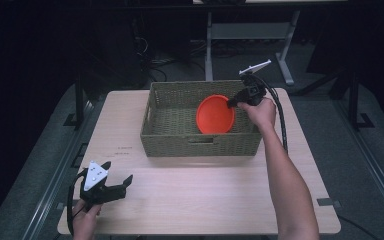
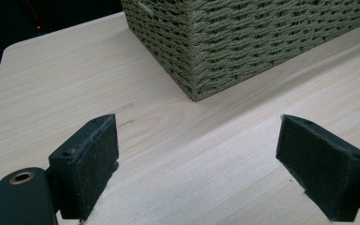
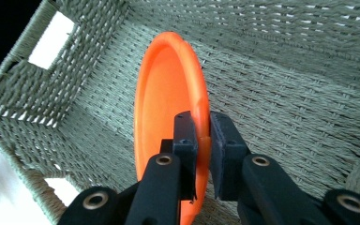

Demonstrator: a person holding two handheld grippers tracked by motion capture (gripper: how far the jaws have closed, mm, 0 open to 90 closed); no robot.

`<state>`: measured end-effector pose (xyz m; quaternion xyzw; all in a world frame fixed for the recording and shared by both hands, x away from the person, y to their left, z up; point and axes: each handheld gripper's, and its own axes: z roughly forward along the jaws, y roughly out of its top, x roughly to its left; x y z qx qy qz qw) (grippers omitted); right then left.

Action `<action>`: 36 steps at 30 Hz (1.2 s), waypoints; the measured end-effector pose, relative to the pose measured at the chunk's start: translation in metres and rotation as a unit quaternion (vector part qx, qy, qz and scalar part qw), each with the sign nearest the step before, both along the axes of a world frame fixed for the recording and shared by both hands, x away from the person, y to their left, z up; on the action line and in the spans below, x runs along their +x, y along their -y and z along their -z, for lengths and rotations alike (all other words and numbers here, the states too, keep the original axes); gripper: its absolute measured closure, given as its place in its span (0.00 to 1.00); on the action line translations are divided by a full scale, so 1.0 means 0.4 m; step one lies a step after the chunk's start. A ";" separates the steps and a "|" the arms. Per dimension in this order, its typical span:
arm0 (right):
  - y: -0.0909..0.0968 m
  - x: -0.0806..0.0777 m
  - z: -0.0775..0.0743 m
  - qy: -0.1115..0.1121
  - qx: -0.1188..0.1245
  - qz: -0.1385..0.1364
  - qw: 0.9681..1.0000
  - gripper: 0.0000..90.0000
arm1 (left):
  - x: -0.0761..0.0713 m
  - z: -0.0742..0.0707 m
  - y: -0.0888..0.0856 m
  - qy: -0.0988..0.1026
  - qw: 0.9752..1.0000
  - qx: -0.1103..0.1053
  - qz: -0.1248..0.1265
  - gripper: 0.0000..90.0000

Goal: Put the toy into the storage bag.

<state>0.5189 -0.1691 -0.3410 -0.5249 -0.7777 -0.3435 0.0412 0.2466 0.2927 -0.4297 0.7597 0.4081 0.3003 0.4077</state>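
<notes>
Sitting in a dark room, the wooden table (image 1: 200, 190) is bearing a basket (image 1: 200, 142) — right gripper (image 3: 203, 140) clamping the orange plate (image 1: 215, 115), left gripper (image 2: 197, 154) resting agape

Each gripper, left gripper (image 1: 115, 187) and right gripper (image 1: 231, 103), is black, carries a grey three-cornered plate (top-mounted), brass-coloured pivot rivets, felt-faced pads and a trailing black cable; forearms unsleeved.
</notes>
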 end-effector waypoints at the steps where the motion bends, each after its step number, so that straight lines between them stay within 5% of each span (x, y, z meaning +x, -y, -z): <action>1: -0.004 0.000 0.001 -0.003 -0.004 0.000 1.000 0.90 | 0.000 0.000 -0.001 -0.001 1.000 0.003 0.001 0.14; 14: -0.031 0.011 0.026 -0.027 -0.031 -0.009 0.999 0.87 | 0.000 0.002 0.004 0.000 1.000 -0.002 0.001 0.14; 26: -0.009 0.008 0.012 -0.027 -0.008 -0.007 1.000 0.79 | 0.000 0.001 0.004 0.000 1.000 0.001 0.001 0.14; 36: -0.003 0.001 0.008 -0.029 -0.018 -0.010 0.999 0.75 | 0.000 0.001 0.006 0.000 1.000 0.000 0.002 0.14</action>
